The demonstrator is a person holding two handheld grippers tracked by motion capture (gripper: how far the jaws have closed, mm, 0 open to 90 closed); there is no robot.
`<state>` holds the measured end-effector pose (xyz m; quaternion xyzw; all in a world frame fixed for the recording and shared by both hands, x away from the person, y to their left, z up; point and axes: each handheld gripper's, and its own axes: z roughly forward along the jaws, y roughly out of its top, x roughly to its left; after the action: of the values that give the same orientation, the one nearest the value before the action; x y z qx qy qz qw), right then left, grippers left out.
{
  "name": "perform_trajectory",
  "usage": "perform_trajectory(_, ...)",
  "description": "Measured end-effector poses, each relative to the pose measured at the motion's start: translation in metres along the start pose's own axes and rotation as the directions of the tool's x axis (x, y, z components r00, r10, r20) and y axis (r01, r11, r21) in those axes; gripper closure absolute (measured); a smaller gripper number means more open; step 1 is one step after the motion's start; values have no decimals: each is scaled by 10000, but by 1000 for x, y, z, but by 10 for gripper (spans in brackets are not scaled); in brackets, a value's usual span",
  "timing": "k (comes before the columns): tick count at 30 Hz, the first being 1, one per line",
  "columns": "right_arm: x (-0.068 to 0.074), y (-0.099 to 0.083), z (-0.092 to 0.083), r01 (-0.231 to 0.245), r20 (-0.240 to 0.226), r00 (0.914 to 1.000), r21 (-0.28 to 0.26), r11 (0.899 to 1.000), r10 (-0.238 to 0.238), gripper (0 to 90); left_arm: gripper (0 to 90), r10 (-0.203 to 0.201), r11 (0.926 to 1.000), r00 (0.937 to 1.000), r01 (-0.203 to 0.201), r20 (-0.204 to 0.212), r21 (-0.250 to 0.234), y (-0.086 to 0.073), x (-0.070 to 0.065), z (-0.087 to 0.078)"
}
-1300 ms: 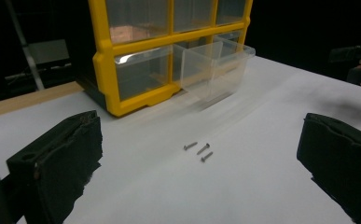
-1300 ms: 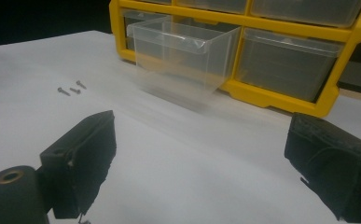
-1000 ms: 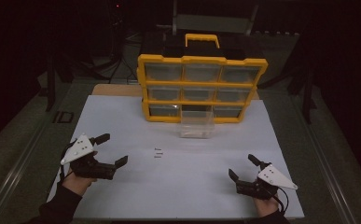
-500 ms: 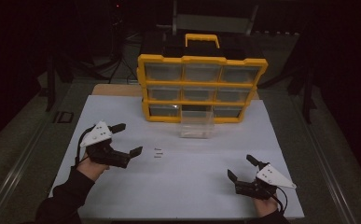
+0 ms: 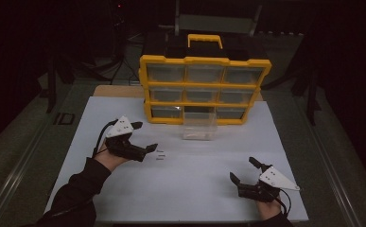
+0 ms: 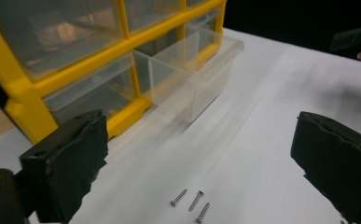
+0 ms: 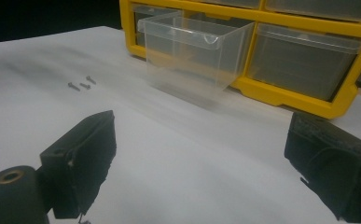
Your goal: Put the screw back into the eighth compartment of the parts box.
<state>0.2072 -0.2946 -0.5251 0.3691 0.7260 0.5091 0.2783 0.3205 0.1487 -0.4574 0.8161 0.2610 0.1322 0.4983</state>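
Three small screws lie loose on the white table, approx 3 o'clock from the left gripper and just beside its lower jaw tip; in the left gripper view they sit between the jaws, low centre, shanks running toward approx 1 o'clock. Left gripper is spread wide w/ nothing in it and is far nearer than the right gripper, which is also spread, idle, well apart at approx 4 o'clock from the screws. Clear drawer stands pulled out in front of the yellow organizer, approx 1 o'clock from the screws.

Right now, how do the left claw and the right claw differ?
The left claw is beside the three screws, mid-table; the right claw sits near the table's front edge, far from them. The left claw points toward the table's middle; the right claw points up toward the yellow organizer. Both are open and hold nothing.
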Motion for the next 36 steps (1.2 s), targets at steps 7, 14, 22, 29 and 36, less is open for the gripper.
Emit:
perform_trajectory(7, 0, 0, 0, 15, -33, 10000, 7, 10000, -15, 91, 157, 120, 9990, 9989, -140, 456, 427, -6, 7, 18)
perform_trajectory(14, 0, 0, 0, 9, -76, 10000, 10, 10000, -9, 91, 277, 303, 9930, 9972, -379, 686, 1121, -11, 9, 36)
perform_trajectory(22, 0, 0, 0, 12, -88, 10000, 14, 10000, -12, 91, 395, 158, 9775, 9950, -360, 982, 2077, -21, 15, 55)
perform_trajectory(29, 0, -1, 1, -28, -130, 9999, 55, 10000, 29, 91, 509, 212, 9604, 9908, -574, 1339, 2726, -24, 15, 67)
perform_trajectory(36, 0, -1, 1, -50, -164, 9999, 51, 10000, 51, 91, 600, 189, 9415, 9903, -640, 1379, 3310, -31, 22, 76)
